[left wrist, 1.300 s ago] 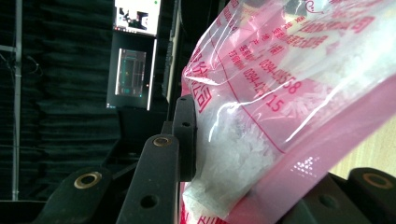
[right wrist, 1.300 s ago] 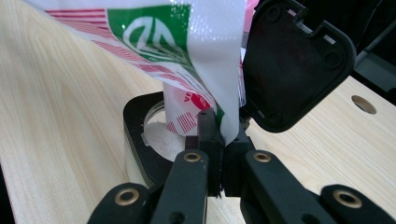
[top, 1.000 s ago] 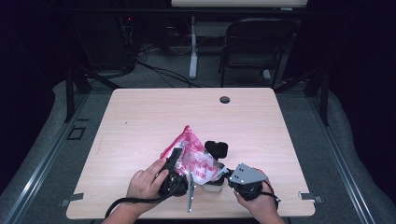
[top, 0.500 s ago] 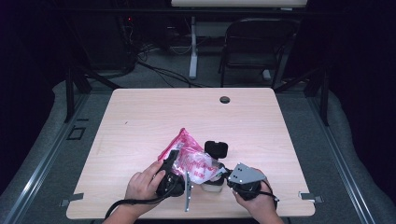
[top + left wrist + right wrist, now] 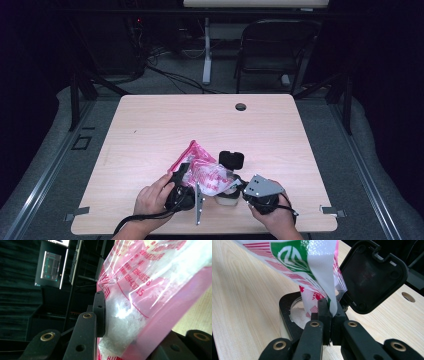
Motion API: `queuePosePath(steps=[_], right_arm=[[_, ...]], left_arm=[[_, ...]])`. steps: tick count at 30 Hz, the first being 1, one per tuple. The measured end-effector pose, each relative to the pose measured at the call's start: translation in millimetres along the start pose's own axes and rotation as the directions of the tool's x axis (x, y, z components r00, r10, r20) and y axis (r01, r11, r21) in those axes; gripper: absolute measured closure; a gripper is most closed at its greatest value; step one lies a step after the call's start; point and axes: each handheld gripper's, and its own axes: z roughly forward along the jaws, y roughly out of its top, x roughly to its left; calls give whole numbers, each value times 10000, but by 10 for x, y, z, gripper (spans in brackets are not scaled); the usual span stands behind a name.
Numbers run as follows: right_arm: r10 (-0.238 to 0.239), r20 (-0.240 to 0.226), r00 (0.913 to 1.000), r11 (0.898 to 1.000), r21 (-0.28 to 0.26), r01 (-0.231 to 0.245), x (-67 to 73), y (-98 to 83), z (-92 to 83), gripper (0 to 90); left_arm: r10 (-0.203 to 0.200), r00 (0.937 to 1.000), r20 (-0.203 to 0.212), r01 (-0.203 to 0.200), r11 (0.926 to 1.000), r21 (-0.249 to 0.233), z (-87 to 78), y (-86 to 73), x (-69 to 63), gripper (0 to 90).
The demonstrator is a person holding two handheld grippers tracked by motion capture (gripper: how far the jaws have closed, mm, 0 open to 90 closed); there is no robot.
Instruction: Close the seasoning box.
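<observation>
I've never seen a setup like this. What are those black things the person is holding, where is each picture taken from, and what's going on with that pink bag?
No robot here: a person holds a handheld two-jaw tool in each hand. One picture looks down on the light wooden table from above; the other two come from cameras riding on each tool.

The left gripper clamps the side of a pink see-through plastic bag holding white grains. The right gripper is pinched shut on the bag's lower corner, right over a black square container with white powder inside and its hinged black lid standing open. It looks as if the bag is being emptied into the container.
</observation>
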Motion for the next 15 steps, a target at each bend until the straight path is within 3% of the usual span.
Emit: queuePosePath(steps=[15], right_arm=[[0,7,10000,10000,-63,0,7,13,-9,889]], left_arm=[[-434,9985,327,432,9990,64,12,-53,-44,752]])
